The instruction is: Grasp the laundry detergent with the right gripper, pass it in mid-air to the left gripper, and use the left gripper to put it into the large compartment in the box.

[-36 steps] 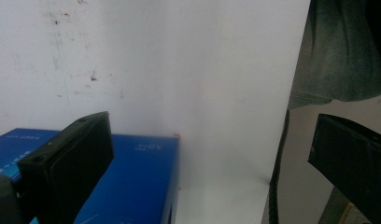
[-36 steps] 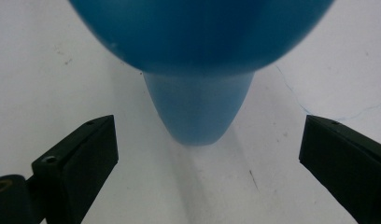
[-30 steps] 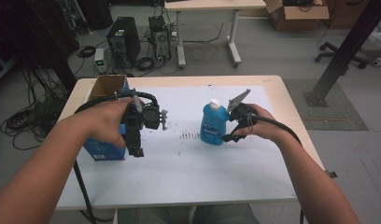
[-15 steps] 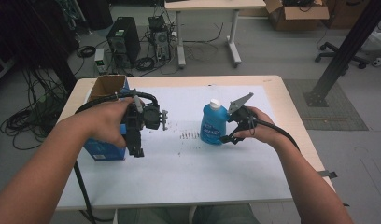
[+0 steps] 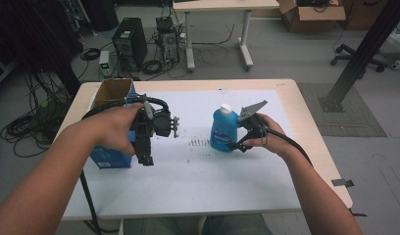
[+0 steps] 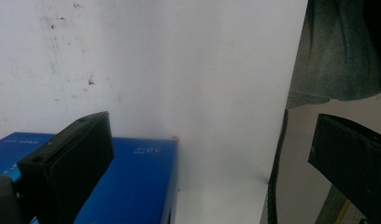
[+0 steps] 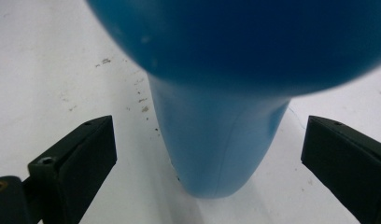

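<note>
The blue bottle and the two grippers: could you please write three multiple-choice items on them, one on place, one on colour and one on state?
1. Where does the blue bottle stand?
A. inside the cardboard box
B. on the white sheet, at the right gripper
C. on the floor

2. What colour is the bottle's cap?
A. white
B. red
C. black

3. How do the right gripper's jaws stand?
A. shut on the bottle
C. shut on nothing
B. open, one on each side of the bottle, apart from it

Answers: 1 B, the high view shows it upright on the white sheet beside the right gripper; 2 A, the cap shows white in the high view; 3 B, the right gripper view shows a gap between each jaw and the bottle.
</note>
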